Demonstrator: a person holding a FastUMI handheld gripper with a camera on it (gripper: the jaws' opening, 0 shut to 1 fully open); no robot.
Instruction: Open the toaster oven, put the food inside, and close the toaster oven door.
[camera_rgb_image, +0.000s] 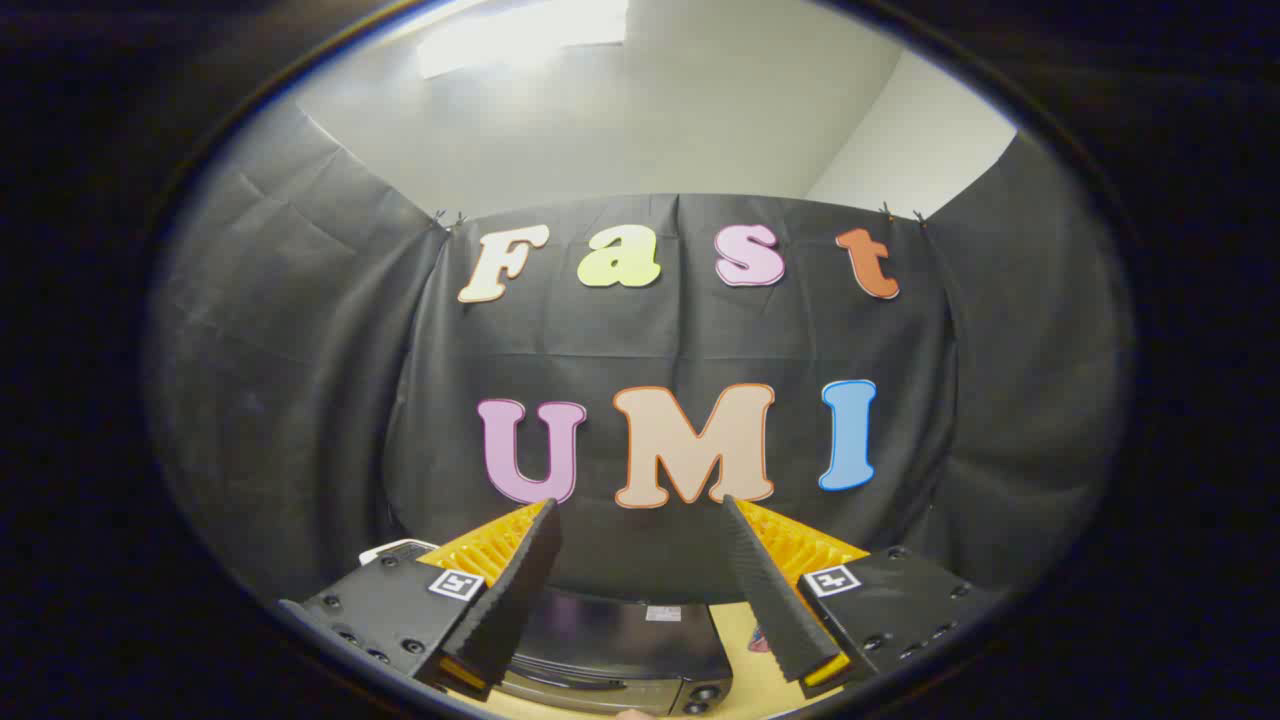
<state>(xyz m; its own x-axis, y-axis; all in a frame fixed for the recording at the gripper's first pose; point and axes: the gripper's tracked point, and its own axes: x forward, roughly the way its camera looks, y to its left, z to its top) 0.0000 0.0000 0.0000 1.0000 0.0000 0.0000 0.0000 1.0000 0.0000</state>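
Observation:
My gripper (640, 510) is held high and stands open, with nothing between its two fingers (515, 590). Far below, between the finger bases, I see the top of the toaster oven (620, 640), a dark glossy box with a small label on its back edge and knobs at its right front corner. It sits on a light wooden table (745, 680). The oven's door and front face are hidden from this angle. Something small and reddish (757, 640) lies on the table just right of the oven, mostly hidden by the right finger.
A white object (395, 550) peeks out behind the left finger. The black cloth wall (300, 400) surrounds the table on three sides, with a pale room wall above it.

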